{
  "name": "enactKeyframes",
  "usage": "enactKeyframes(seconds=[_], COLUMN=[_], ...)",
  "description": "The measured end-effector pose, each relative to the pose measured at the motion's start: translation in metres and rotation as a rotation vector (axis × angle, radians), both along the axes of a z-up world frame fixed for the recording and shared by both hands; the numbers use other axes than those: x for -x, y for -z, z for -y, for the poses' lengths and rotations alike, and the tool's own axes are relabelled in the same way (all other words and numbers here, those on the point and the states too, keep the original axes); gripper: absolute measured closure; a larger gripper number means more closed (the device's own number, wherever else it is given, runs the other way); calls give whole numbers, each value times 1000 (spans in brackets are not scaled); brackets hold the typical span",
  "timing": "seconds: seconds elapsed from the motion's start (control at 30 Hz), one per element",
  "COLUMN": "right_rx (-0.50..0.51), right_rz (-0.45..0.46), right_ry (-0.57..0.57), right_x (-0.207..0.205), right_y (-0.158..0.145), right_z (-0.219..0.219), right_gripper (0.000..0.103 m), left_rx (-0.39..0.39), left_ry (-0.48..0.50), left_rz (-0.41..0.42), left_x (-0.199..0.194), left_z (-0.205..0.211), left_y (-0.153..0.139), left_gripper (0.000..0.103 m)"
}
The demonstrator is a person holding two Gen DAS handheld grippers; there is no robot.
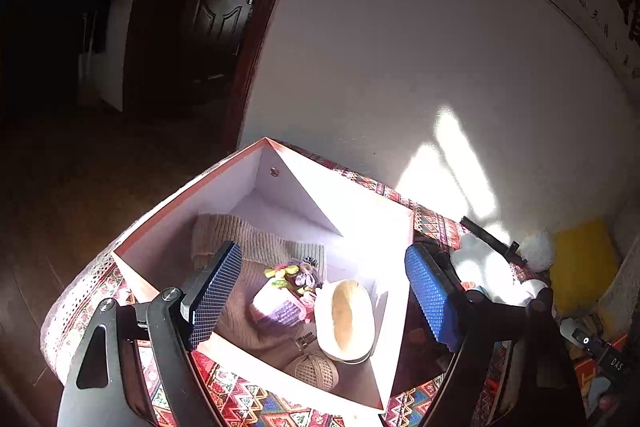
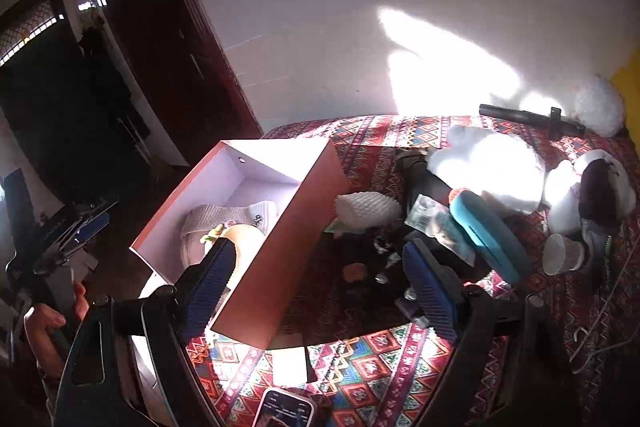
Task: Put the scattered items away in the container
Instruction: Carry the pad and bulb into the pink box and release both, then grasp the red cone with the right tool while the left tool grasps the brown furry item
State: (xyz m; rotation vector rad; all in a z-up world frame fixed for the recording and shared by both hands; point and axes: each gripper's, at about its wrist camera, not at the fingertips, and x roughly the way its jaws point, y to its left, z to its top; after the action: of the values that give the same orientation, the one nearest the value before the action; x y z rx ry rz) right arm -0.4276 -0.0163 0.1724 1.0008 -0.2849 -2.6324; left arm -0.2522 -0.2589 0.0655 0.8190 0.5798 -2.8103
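Note:
An open orange box with a white inside (image 1: 280,195) (image 2: 280,227) stands on the patterned cloth. In it lie a beige knitted garment (image 1: 256,243), a purple crocheted piece with flowers (image 1: 286,291), a cream oval dish (image 1: 346,315) and a ball of twine (image 1: 314,371). My left gripper (image 1: 320,295) is open and empty above the box. My right gripper (image 2: 316,287) is open and empty over the box's right wall. Right of the box lie a white ridged item (image 2: 366,209), a teal case (image 2: 488,235), a plastic packet (image 2: 432,219) and small dark items (image 2: 380,255).
White plush toys (image 2: 492,167) (image 1: 480,267), a black rod (image 2: 528,117), a white cup (image 2: 560,253) and a cord (image 2: 600,311) lie on the cloth at the right. A phone (image 2: 284,409) and a white card (image 2: 290,363) lie near the front edge. A wall stands behind.

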Motion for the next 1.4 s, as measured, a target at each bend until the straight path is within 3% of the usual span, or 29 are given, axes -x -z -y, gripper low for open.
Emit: enactKeyframes(seconds=[0.13, 0.23, 0.33, 0.47, 0.63, 0.73, 0.77, 0.8, 0.93, 1.03, 1.2, 1.3, 1.33, 1.37, 1.4], right_rx=[-16, 4, -2, 10, 31, 3, -17, -23, 109, 199, 308, 322, 320, 312, 299], right_rz=[43, 135, 245, 376, 486, 453, 442, 436, 437, 362, 306, 327, 334, 339, 342], right_ry=[172, 238, 236, 182, 172, 161, 155, 148, 159, 207, 301, 338, 343, 347, 349], right_x=[-22, -28, -20, -9, 9, 20, 22, 24, 19, 4, -15, -21, -23, -23, -23], right_y=[28, 64, 105, 155, 201, 202, 202, 203, 193, 166, 147, 154, 155, 155, 154], right_z=[-91, -137, -155, -162, -166, -163, -161, -161, -182, -212, -264, -282, -287, -290, -291], right_gripper=[17, 17, 19, 40, 42, 45, 66, 73, 75, 75, 75, 75, 75, 75, 75], left_rx=[81, 129, 145, 181, 323, 331, 332, 330, 279, 266, 417, 479, 455, 413, 379], left_ry=[145, 284, 419, 507, 567, 602, 610, 618, 700, 811, 1011, 1009, 995, 981, 961], left_rz=[50, 111, 196, 324, 400, 420, 427, 435, 440, 429, 389, 407, 397, 384, 398], left_x=[18, 32, 45, 55, 61, 63, 63, 64, 62, 50, 17, 18, 21, 25, 30], left_z=[-77, -145, -207, -269, -316, -328, -332, -334, -353, -386, -461, -484, -483, -480, -477], left_y=[12, 31, 62, 101, 130, 139, 141, 143, 148, 156, 182, 204, 205, 202, 199], left_gripper=[19, 19, 19, 19, 19, 19, 19, 19, 19, 19, 19, 19, 23, 36, 82])
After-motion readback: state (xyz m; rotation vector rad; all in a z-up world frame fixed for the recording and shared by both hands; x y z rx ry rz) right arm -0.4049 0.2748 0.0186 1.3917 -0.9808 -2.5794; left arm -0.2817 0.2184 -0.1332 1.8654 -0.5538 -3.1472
